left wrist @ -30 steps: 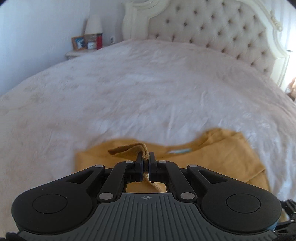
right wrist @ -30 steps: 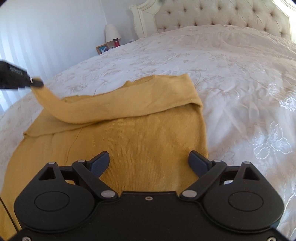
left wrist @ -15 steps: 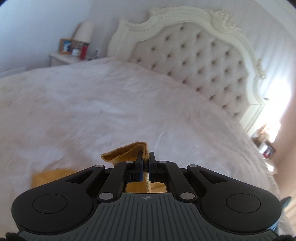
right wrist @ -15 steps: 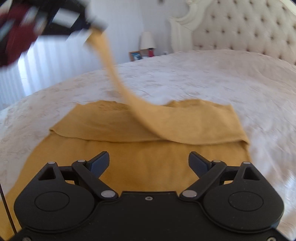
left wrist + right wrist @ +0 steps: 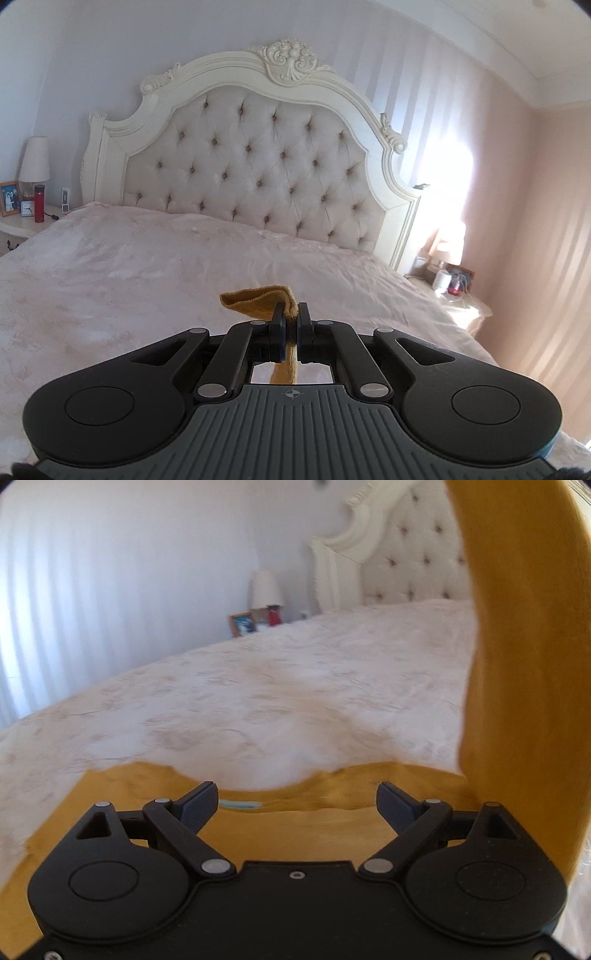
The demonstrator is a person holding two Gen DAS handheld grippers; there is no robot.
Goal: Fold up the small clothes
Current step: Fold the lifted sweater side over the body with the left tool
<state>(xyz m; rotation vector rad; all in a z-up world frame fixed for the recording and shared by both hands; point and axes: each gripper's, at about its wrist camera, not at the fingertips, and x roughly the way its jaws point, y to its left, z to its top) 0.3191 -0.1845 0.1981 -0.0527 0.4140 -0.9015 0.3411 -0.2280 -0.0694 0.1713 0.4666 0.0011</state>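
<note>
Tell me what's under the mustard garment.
The mustard garment lies on the white bedspread, one sleeve lifted. Anything beneath the flat part is hidden.

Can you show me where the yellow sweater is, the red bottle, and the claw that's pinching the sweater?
yellow sweater point(image 5: 303, 834), right wrist view, flat part on the bed.
red bottle point(image 5: 39, 204), left wrist view, middle of its body.
left claw point(image 5: 291, 325), left wrist view, between its tips, shut on the cloth.

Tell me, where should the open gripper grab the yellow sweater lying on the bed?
Probably the neck edge of the yellow sweater, beside the small blue label. That edge lies flat on the bed, right ahead of the right gripper, whose fingers stand open. Come from the near side, low and forward, so one finger slips under.
</note>
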